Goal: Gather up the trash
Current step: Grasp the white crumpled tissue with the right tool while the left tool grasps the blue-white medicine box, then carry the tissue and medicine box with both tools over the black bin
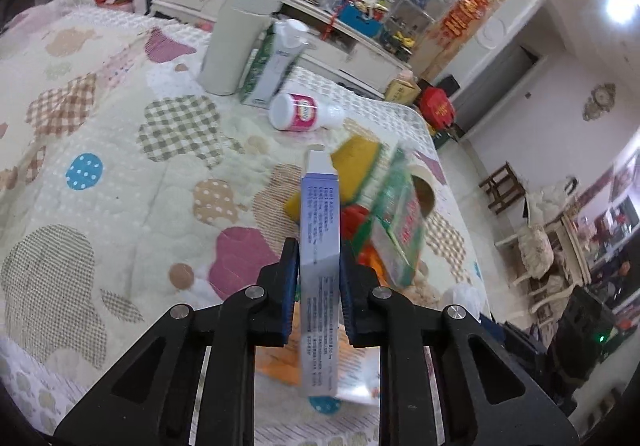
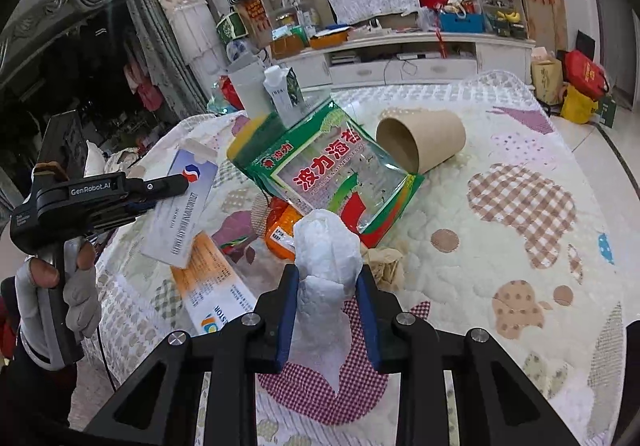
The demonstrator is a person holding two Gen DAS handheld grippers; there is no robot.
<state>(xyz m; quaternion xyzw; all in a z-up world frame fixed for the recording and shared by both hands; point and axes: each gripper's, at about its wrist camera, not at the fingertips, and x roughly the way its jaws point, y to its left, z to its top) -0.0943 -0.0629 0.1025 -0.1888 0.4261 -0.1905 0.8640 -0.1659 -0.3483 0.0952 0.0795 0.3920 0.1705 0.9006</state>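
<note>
Two items are in hand above the quilted bed (image 2: pixel 500 150): our left tongs (image 1: pixel 319 246) clamp a light, crushable carton (image 1: pixel 320 222) across its narrow faces; our right tongs (image 2: pixel 327 274) pinch a soft, compressible crumpled tissue (image 2: pixel 326 246) mid-body.

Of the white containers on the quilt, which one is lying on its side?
The small pink-labelled bottle; the tall tumbler and the carton beside it stand upright.
</note>
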